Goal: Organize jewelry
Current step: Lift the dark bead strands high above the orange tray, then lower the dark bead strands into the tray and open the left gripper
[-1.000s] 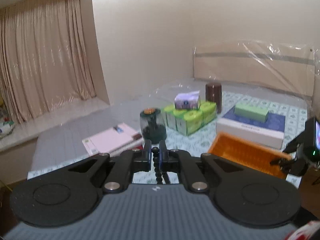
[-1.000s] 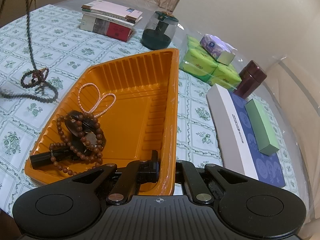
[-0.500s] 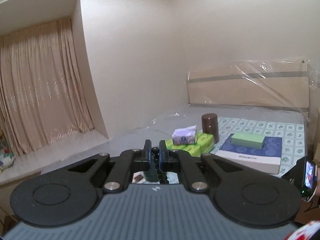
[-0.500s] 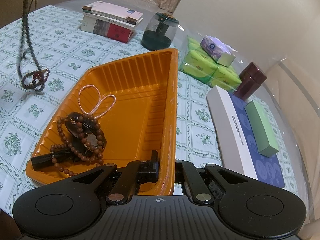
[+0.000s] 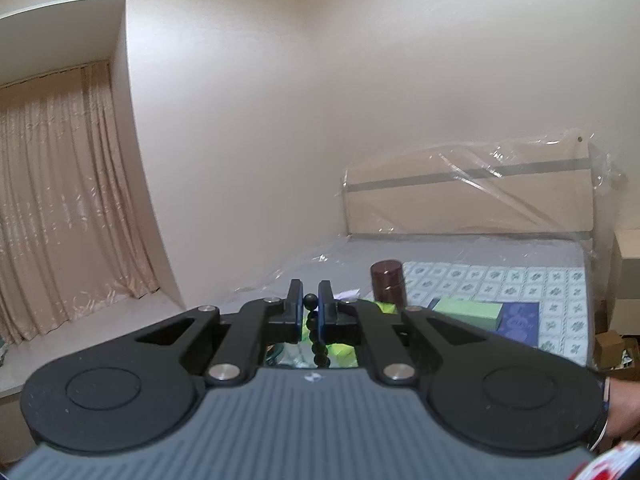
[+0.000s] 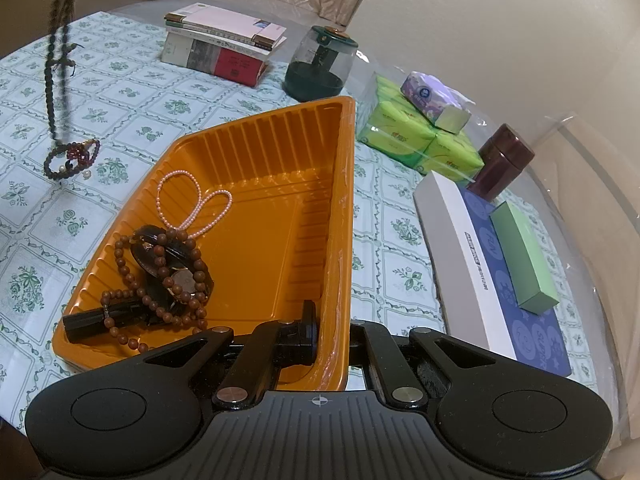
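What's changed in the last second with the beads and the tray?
The left gripper, shut on the dark bead string, has lifted it: its looped end, earlier lying on the tablecloth, now hangs just off it. The right gripper stays clamped on the orange tray; its jewelry is unmoved.

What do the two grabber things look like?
Both look the same. The left gripper and right gripper each have a grey ribbed body with a small round white mark, two big round black discs at the sides, black arms with silver screws, and thin flat black jaws. No cables show.
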Tool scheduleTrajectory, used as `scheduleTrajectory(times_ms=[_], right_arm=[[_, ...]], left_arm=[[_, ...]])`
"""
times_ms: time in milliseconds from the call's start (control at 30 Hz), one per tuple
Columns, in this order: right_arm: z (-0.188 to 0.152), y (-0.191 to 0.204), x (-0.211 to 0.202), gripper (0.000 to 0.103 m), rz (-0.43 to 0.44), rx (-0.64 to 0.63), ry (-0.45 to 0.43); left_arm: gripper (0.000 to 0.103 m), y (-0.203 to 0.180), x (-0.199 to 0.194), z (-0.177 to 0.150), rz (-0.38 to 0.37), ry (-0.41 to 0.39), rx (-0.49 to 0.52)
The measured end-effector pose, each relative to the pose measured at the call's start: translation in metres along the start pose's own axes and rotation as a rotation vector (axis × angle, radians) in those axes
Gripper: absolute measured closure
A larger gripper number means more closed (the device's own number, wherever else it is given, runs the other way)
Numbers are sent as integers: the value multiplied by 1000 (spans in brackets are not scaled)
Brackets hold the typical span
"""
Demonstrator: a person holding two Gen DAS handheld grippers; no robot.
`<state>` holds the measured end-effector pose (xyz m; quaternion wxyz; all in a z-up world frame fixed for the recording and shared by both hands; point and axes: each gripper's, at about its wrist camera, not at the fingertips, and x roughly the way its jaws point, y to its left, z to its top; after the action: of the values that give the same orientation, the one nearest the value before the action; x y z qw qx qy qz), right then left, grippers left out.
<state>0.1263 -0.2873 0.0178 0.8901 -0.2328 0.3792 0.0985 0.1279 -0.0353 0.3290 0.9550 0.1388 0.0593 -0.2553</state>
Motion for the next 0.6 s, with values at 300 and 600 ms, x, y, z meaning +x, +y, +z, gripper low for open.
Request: scheduleTrajectory(times_ms=[300,600], right_arm=[[0,0,0,99,1,0,-2],[-2,0,2,99,6,3,-2]], left_arm=[[97,-26,36,11,-63,-4,-11],[97,-79,99,-37,-179,162,6]])
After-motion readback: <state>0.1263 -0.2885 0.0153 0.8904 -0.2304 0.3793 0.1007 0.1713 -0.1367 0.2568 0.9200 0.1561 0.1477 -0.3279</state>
